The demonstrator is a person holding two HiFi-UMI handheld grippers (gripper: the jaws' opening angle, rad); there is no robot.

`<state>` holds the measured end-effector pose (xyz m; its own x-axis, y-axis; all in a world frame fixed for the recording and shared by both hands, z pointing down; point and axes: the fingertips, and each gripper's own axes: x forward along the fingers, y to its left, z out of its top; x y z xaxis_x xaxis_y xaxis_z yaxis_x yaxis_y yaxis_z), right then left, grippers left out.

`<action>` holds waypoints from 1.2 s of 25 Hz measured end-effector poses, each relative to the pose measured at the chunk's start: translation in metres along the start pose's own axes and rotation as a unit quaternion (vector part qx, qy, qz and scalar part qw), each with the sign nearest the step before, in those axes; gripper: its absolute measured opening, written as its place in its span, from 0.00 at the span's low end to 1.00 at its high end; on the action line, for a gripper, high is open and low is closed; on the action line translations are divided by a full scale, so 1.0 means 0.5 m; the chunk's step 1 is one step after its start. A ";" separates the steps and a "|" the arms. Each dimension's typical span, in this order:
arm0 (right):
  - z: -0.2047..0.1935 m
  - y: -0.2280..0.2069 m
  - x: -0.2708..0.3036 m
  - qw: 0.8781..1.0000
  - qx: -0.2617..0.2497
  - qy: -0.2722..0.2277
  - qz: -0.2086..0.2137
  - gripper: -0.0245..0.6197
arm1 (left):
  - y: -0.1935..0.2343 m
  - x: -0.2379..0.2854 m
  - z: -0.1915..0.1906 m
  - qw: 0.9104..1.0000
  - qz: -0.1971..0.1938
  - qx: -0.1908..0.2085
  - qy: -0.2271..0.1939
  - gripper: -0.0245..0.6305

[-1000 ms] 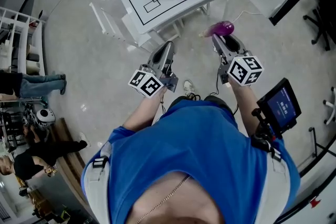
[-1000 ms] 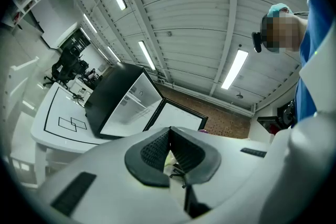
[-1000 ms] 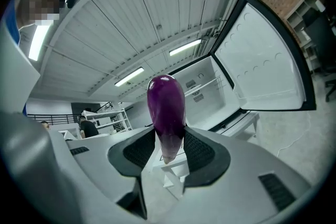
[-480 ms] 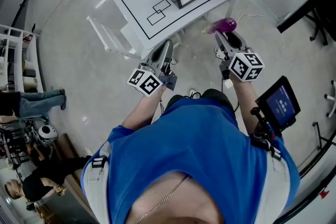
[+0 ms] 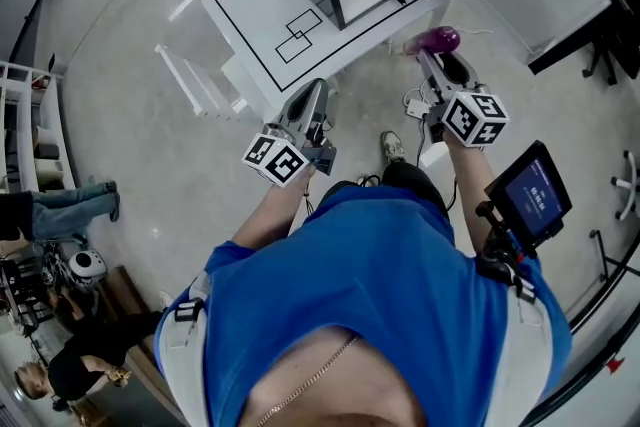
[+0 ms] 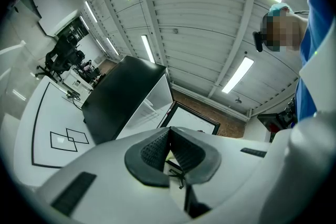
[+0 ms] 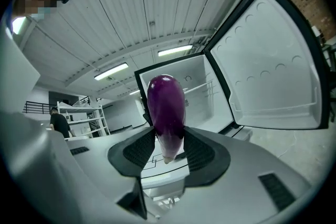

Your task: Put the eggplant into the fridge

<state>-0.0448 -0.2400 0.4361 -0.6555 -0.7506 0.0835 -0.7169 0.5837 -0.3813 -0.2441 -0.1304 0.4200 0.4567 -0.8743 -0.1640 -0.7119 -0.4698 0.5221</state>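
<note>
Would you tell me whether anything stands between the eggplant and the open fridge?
Nothing visible blocks it. The right gripper holds the eggplant facing the fridge, whose door is swung wide to the right. The white table sits low, in front and to the left; the opening above it looks free.

Your right hand-held gripper [image 7: 169, 136] has its jaws closed on the eggplant [image 7: 166, 107], the ribbed dark pads [image 7: 140, 149] pressing it from both sides. The eggplant stands upright between them, glossy purple with its rounded end up and its paler, narrow tip pointing down. Straight past it is the fridge [image 7: 197, 84], open and white inside, with its door [image 7: 268, 71] swung wide to the right. Through the gap under the eggplant you see a white table [image 7: 170, 169] marked with black outlined squares. At the far left a person [image 7: 59, 122] stands by a white shelving rack [image 7: 86, 115], under long ceiling lights [image 7: 110, 71].
</note>
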 end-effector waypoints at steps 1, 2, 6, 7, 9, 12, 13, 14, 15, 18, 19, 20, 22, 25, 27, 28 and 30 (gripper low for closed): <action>-0.005 -0.019 0.028 1.000 0.000 0.000 -0.001 0.30 | 0.022 0.017 -0.002 1.000 0.002 0.000 -0.002 0.05; -0.009 -0.039 0.057 1.000 0.000 0.000 -0.001 0.30 | 0.044 0.034 -0.004 1.000 0.004 0.001 -0.003 0.05; -0.009 -0.089 0.133 1.000 -0.001 0.005 0.004 0.30 | 0.091 0.083 0.000 1.000 0.016 0.000 -0.006 0.05; -0.006 -0.095 0.146 1.000 -0.003 0.007 0.005 0.30 | 0.098 0.092 0.004 1.000 0.019 0.002 -0.005 0.05; 0.003 -0.109 0.173 1.000 -0.004 0.009 0.007 0.30 | 0.111 0.115 0.014 1.000 0.022 0.007 -0.006 0.05; 0.012 -0.147 0.232 1.000 -0.002 0.019 0.009 0.30 | 0.144 0.166 0.025 1.000 0.028 0.008 -0.006 0.05; 0.017 -0.164 0.257 1.000 -0.002 0.023 0.010 0.30 | 0.158 0.188 0.029 0.999 0.032 0.007 -0.005 0.05; 0.023 -0.180 0.281 1.000 -0.002 0.026 0.012 0.30 | 0.170 0.209 0.033 0.999 0.035 0.005 -0.006 0.05; 0.029 -0.192 0.301 1.000 -0.004 0.028 0.013 0.30 | 0.179 0.225 0.039 0.999 0.039 0.003 -0.009 0.05; 0.040 -0.204 0.330 0.999 -0.013 0.030 0.018 0.30 | 0.192 0.237 0.047 0.999 0.049 0.006 -0.012 0.05; 0.041 -0.205 0.334 0.999 -0.016 0.031 0.019 0.30 | 0.194 0.235 0.048 0.999 0.052 0.008 -0.012 0.05; 0.041 -0.206 0.337 0.999 -0.018 0.032 0.020 0.30 | 0.195 0.232 0.048 0.998 0.054 0.009 -0.011 0.05; 0.040 -0.209 0.340 0.999 -0.026 0.033 0.020 0.30 | 0.195 0.229 0.045 0.998 0.056 0.013 -0.011 0.05; 0.049 -0.216 0.340 0.998 -0.044 0.031 0.015 0.30 | 0.193 0.225 0.044 0.998 0.056 0.018 -0.009 0.05; 0.061 -0.224 0.336 0.998 -0.056 0.030 0.007 0.30 | 0.192 0.225 0.047 0.998 0.054 0.016 -0.008 0.05; 0.068 -0.234 0.334 0.998 -0.061 0.028 0.000 0.30 | 0.193 0.228 0.046 0.998 0.053 0.014 -0.008 0.05; 0.080 -0.261 0.327 0.997 -0.067 0.023 -0.016 0.30 | 0.196 0.236 0.041 0.999 0.047 0.009 -0.006 0.05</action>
<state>-0.0489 -0.4515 0.4627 -0.6398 -0.7561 0.1376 -0.7609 0.5980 -0.2517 -0.2709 -0.2820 0.4349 0.3803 -0.9164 -0.1252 -0.7616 -0.3870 0.5198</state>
